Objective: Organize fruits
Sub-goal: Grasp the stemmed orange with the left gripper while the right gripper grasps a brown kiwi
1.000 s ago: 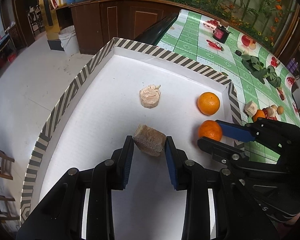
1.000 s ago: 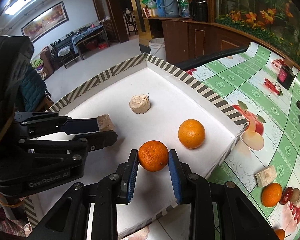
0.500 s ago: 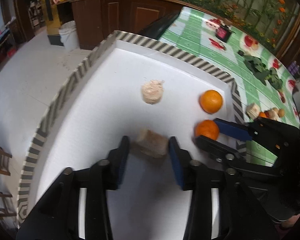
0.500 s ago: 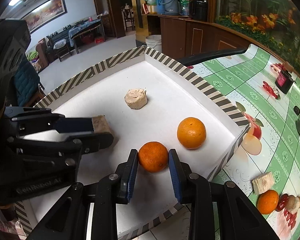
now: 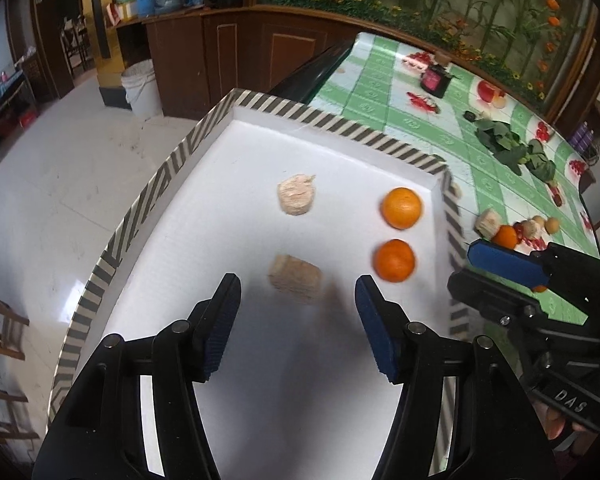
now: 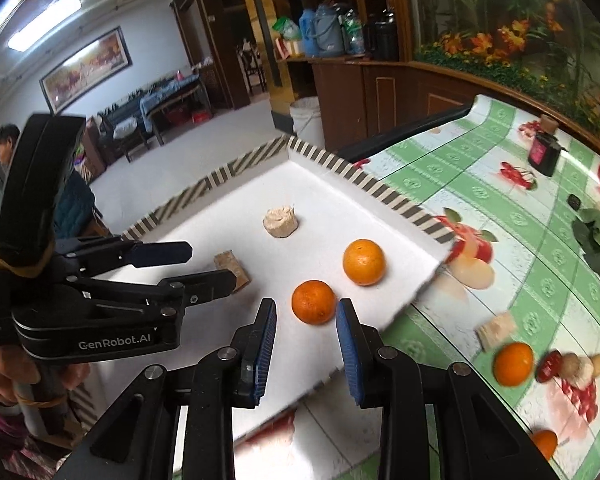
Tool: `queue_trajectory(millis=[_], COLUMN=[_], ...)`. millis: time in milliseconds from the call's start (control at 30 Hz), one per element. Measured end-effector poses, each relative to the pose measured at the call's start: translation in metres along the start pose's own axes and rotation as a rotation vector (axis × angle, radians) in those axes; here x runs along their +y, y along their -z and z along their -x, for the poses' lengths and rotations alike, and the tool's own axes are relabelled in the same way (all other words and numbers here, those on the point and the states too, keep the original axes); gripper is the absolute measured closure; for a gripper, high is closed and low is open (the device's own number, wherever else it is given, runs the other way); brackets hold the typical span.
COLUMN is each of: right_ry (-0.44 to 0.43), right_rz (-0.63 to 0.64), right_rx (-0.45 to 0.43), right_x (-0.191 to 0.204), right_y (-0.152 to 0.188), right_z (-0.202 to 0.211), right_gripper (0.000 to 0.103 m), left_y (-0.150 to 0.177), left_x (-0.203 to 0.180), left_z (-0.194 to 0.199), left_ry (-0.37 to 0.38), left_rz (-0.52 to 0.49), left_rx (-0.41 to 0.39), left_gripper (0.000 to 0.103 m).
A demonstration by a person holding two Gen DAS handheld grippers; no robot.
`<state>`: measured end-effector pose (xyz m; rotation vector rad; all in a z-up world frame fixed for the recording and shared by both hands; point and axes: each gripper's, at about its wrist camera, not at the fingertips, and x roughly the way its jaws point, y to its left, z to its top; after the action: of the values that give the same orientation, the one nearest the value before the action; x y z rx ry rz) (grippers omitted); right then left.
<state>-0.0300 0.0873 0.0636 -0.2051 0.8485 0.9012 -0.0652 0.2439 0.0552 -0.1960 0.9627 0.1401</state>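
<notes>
A white tray (image 5: 228,240) with a striped rim holds two oranges and two tan chunks. My left gripper (image 5: 296,308) is open and empty, just behind the near tan chunk (image 5: 295,285), which lies on the tray floor. My right gripper (image 6: 306,332) is open and empty, just behind the near orange (image 6: 313,301); that orange also shows in the left wrist view (image 5: 393,260). The far orange (image 6: 363,261) and the round tan chunk (image 6: 280,221) lie further in. The left gripper (image 6: 204,268) also shows in the right wrist view, beside the near tan chunk (image 6: 232,266).
On the green tablecloth (image 6: 520,240) to the right lie another orange (image 6: 513,363), a tan chunk (image 6: 496,330), small red and pale fruits (image 6: 576,368), leafy greens (image 5: 512,146) and a dark jar (image 6: 543,152). The tray's left side overhangs white floor (image 5: 40,184).
Both grippers opened and drew back. The tan chunk left the left jaws and the orange left the right jaws; both now rest on the tray.
</notes>
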Motion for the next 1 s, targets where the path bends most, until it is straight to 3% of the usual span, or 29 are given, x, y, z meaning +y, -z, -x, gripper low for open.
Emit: queue_trajectory(millis=[400, 733, 833, 933, 1000], right_ry=[0.042, 0.150, 0.183, 0.203, 0.208], right_rz=[-0.099, -0.245, -0.288, -0.317, -0.324], right_rx=[-0.029, -0.012, -0.010, -0.003, -0.002], right_x=[-0.038, -0.104, -0.126, -0.142, -0.148], right_y=[0.038, 0.096, 0.110, 0.117, 0.121], right_z=[0.040, 0.077, 0.085, 0.089, 0.091], right_gripper=[0.073, 0.073, 0.073, 0.073, 0.073], left_y=[0.015, 0.024, 0.025, 0.024, 0.024], left_x=[-0.057, -0.122, -0.141, -0.152, -0.161], left_z=[0.014, 0.001, -0.003, -0.005, -0.005], left_ry=[0.078, 0.157, 0.124, 0.173, 0.164], left_rz=[-0.082, -0.155, -0.186, -0.192, -0.210], left_rx=[0.000, 0.050, 0.035, 0.057, 0.050], left_gripper=[0.043, 0.043, 0.038, 0.038, 0.038])
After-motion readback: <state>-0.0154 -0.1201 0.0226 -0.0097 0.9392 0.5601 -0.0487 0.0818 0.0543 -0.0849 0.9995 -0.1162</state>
